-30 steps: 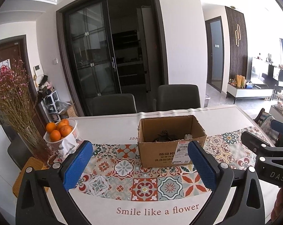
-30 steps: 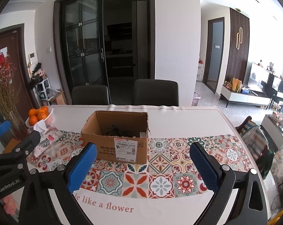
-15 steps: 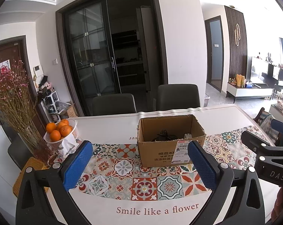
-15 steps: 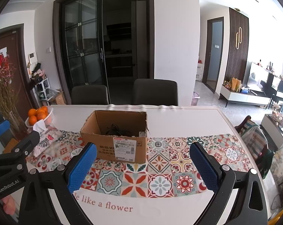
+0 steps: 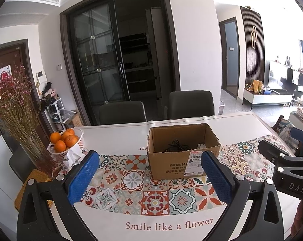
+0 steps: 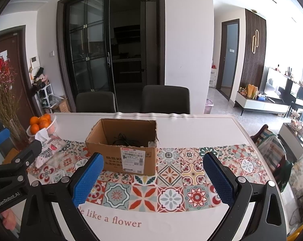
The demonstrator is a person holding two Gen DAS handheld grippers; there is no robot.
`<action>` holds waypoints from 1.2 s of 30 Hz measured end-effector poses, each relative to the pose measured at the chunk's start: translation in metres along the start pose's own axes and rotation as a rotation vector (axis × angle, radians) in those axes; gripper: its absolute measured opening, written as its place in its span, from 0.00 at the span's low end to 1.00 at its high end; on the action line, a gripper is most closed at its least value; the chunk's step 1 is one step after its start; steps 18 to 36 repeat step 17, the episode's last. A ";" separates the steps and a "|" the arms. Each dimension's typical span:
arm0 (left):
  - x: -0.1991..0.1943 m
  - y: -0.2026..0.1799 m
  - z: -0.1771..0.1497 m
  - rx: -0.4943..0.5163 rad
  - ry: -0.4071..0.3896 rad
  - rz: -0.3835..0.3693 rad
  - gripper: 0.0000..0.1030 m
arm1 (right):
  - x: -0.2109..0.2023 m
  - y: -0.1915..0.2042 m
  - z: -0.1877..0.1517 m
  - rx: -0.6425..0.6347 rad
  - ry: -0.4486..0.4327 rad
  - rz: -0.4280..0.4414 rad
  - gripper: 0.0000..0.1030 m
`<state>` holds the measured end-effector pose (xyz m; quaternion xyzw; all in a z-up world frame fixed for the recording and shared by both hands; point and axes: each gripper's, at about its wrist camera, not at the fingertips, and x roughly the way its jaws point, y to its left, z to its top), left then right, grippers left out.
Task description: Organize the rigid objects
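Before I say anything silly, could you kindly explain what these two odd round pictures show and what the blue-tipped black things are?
Each picture comes from a fisheye camera on a hand-held tool, looking along its tongs; a person holds one in each hand. The left tongs and right tongs are both open and hold nothing. Each view also catches the other tool at its edge. On the table lies a patterned runner with an open cardboard box on it; inside are a black cable and something small and white. To the left stand a bowl of oranges and a vase of dried flowers.
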<state>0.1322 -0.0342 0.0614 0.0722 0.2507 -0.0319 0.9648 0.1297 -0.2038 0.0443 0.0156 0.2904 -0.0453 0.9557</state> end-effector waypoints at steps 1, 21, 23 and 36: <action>0.000 0.000 0.001 0.000 -0.001 0.001 1.00 | 0.000 0.000 0.000 -0.001 0.001 -0.001 0.97; 0.000 0.001 0.001 0.001 0.003 -0.001 1.00 | 0.001 0.000 0.000 -0.001 0.003 0.001 0.97; 0.000 0.001 0.001 0.001 0.003 -0.001 1.00 | 0.001 0.000 0.000 -0.001 0.003 0.001 0.97; 0.000 0.001 0.001 0.001 0.003 -0.001 1.00 | 0.001 0.000 0.000 -0.001 0.003 0.001 0.97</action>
